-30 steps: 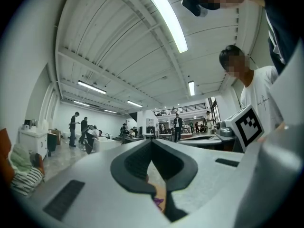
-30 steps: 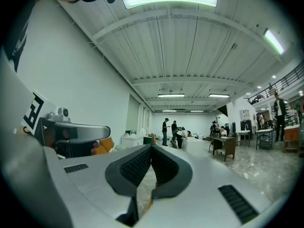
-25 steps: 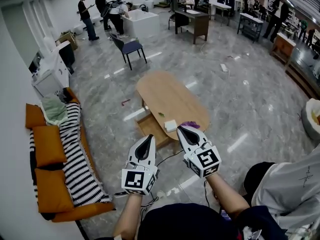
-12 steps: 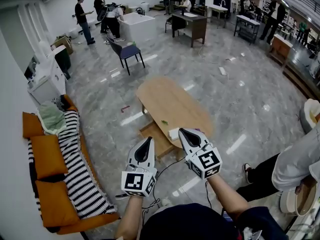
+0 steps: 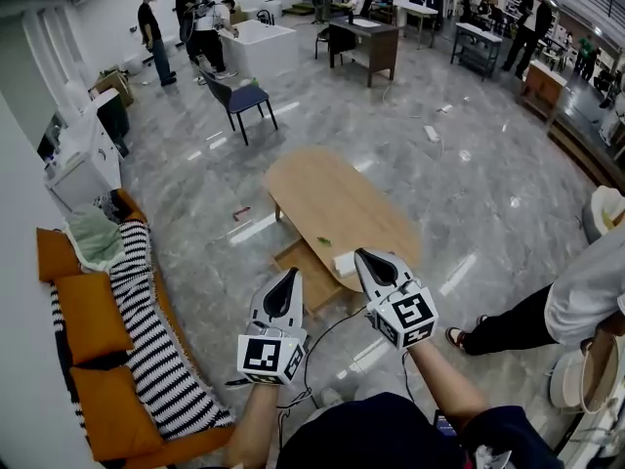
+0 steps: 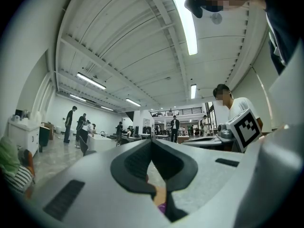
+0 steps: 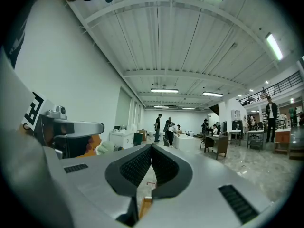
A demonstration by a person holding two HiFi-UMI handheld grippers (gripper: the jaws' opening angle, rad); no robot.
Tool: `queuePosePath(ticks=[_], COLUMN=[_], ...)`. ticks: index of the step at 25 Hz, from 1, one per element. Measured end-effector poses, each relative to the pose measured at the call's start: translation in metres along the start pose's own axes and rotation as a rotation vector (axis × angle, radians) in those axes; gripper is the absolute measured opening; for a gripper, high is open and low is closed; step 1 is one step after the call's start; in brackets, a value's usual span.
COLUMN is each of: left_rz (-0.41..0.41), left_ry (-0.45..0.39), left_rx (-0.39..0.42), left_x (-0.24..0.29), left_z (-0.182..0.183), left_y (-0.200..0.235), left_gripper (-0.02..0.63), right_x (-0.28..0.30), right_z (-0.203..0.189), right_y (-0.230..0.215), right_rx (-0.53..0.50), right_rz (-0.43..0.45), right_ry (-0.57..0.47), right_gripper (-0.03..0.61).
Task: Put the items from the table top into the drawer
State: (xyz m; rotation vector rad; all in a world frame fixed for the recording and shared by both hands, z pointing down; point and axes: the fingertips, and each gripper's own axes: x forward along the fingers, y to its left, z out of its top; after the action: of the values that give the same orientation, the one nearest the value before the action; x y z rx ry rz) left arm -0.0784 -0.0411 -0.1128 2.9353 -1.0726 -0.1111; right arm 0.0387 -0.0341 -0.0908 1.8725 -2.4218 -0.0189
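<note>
As left gripper (image 5: 289, 275) and right gripper (image 5: 365, 255) are held closed and empty, the right jaws should be parted before the white block (image 5: 343, 262) ahead is reached.

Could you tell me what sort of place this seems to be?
Probably an open lab or workshop hall, partly staged as a living room: an orange sofa, a low wooden coffee table, and desks with people working farther back.
</note>
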Motion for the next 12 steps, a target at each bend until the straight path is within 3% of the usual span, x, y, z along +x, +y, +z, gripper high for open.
queuePosePath(ticks=[12], left_rz=[-0.002], left_ry=[0.011], left_rx=[-0.004], left_x=[0.052], left_z=[-0.013], left_y=[0.015], left_gripper=[0.003], right_x=[0.042], right_z=[-0.008], right_y=[-0.046], right_rx=[0.008], right_rz=[-0.002], right_ry=[0.008], right_gripper=[0.017])
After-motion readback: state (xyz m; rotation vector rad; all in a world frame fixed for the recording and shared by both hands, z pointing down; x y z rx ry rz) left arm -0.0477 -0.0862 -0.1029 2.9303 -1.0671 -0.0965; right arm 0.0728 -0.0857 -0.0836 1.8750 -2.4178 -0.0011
